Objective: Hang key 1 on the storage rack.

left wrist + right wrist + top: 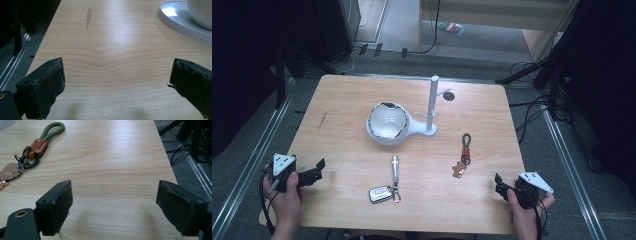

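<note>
1. High view, far left: the left gripper (314,170) is held in a hand at the left front corner of the wooden table (347,100), pointing toward the middle of the table. Its jaws stand wide apart and nothing is between them.
2. In the left gripper view the same gripper (116,82) shows two black jaws far from each other, with bare wood between them – and the rim of the white stand base (180,22) at the upper right.
3. Toward the middle, the white stand (399,122) has a round bowl-shaped dish and an upright post with small pegs; it stands a little behind the centre of the table.
4. In front of the stand, near the front edge, lies a car key (382,192) joined to a silver metal bar (395,169). The bar points away from the person.
5. More to the right lies a keychain with a green cord loop (463,150) – it has a brown leather band, a black ring and a tan tag. It is near the right gripper, but apart from it.
6. Far right, the right gripper (499,184) is held in a hand at the right front corner. In the right gripper view its jaws (113,205) are wide apart over bare wood, and the keychain (37,146) lies ahead at the upper left, untouched.
</note>
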`<state>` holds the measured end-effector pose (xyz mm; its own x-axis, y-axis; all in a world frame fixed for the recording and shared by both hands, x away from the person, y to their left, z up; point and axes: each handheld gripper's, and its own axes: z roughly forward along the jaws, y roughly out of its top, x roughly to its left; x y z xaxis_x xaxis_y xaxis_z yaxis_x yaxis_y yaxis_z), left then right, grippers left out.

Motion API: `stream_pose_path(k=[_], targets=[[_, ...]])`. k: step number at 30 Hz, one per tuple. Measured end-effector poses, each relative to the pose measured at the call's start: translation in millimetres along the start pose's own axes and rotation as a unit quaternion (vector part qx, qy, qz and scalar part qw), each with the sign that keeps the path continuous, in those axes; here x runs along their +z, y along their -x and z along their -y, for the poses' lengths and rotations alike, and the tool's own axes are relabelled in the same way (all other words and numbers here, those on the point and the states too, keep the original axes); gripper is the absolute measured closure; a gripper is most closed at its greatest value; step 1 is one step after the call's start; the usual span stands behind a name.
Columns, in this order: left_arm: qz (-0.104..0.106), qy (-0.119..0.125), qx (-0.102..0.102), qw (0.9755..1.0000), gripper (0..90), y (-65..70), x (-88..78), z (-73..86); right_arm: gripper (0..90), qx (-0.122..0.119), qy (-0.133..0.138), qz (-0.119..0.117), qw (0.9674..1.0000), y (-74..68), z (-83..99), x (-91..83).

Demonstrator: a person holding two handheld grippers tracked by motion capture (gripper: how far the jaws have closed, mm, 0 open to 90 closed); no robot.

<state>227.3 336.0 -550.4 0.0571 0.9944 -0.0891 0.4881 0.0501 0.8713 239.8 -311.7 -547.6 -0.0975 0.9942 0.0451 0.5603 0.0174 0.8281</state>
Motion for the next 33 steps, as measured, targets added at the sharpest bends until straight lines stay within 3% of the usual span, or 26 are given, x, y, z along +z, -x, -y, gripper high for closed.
stream_pose_path(k=[5,12,15,17,22,28,31,33], targets=[[0.001,0.005,-0.001,1.0,0.1,-0.6,-0.1,0.0,14.1,0.0,-0.003,0.007,1.0,-0.3,-0.1,0.3],[-0.004,0.005,0.024,0.9997,0.1,4.6,0.2,0.0,14.9,-0.017,-0.011,0.024,0.9995,-5.6,-3.2,-0.1],[-0.002,0.005,0.018,0.9998,0.0,3.3,0.6,-0.1,17.1,-0.045,-0.026,0.028,0.9982,-14.5,-10.0,2.1],[-0.001,0.0,0.013,0.9999,0.1,2.0,1.3,-0.6,16.2,-0.074,-0.052,0.024,0.9956,-23.8,-17.2,4.3],[-0.002,-0.008,0.017,0.9998,0.0,2.6,3.1,-1.4,16.4,-0.074,-0.128,-0.001,0.989,-37.2,-33.7,10.4],[0.002,-0.008,0.017,0.9998,0.1,2.4,3.6,-1.4,16.5,-0.114,-0.178,0.001,0.9774,-52.4,-54.5,17.1],[0.004,-0.008,0.019,0.9998,0.1,2.4,3.2,-1.4,16.4,-0.115,-0.211,0.001,0.9707,-56.9,-64.7,22.0],[0.004,-0.007,0.018,0.9998,0.0,2.4,3.1,-1.4,16.4,-0.115,-0.219,0.0,0.9689,-59.2,-71.5,24.3]])
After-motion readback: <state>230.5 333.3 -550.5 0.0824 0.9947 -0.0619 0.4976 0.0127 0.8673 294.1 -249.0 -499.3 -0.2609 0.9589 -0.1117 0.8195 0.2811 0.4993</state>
